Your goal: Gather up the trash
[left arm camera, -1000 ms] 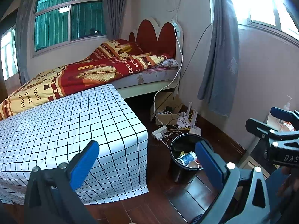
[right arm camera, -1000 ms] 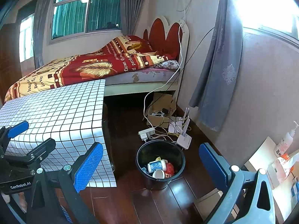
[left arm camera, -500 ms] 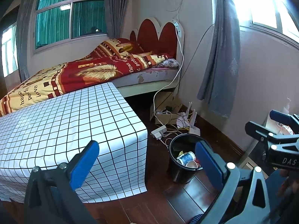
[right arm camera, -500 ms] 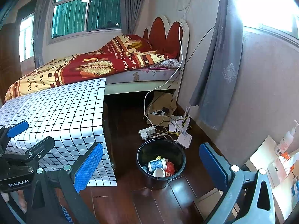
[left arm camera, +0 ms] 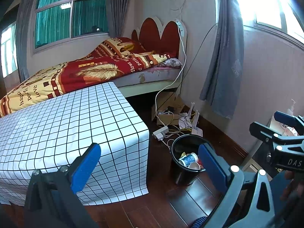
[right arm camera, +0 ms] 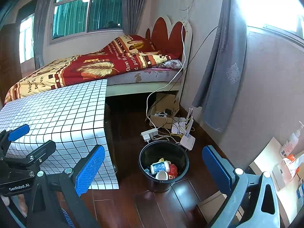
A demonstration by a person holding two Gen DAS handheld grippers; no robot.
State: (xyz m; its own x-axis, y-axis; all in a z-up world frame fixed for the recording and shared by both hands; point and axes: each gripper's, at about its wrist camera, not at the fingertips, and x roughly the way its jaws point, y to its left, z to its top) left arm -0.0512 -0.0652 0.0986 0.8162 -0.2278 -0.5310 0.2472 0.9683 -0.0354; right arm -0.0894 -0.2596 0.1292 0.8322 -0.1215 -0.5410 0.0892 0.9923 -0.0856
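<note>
1. Left wrist view. Left gripper (left arm camera: 150,163): jaws spread wide, nothing between the blue pads (left arm camera: 85,168); held above floor (left arm camera: 157,195) beside the table.
2. Table (left arm camera: 57,125): white cloth with black grid, top bare, at left; cloth edge hanging toward floor.
3. Bin (left arm camera: 183,163): black, round, upright on dark wood floor, right of table, partly behind the right pad. Contents: patterned paper cup (left arm camera: 188,158) on its side, white cup (left arm camera: 193,165) just beside it, scraps of yellow and red.
4. Right gripper (left arm camera: 281,133): seen side-on at right edge, fingers apart, empty.
5. Background: bed (left arm camera: 91,72) with red and yellow quilt, power strip (left arm camera: 160,132) and tangled cables behind bin, grey curtain (left arm camera: 222,57).
6. Right wrist view. Right gripper (right arm camera: 153,165): jaws wide apart, empty, bin framed between the pads.
7. Bin (right arm camera: 147,163): on floor (right arm camera: 152,205) near table corner; patterned cup (right arm camera: 160,167), white cup (right arm camera: 161,175) and red wrapper (right arm camera: 173,170) lying inside, touching.
8. Left gripper (right arm camera: 24,140): at lower left, over table (right arm camera: 62,114) edge, fingers parted.
9. Router (right arm camera: 187,140), power strip (right arm camera: 149,133) and cardboard box (right arm camera: 163,108) behind bin, near wall.
</note>
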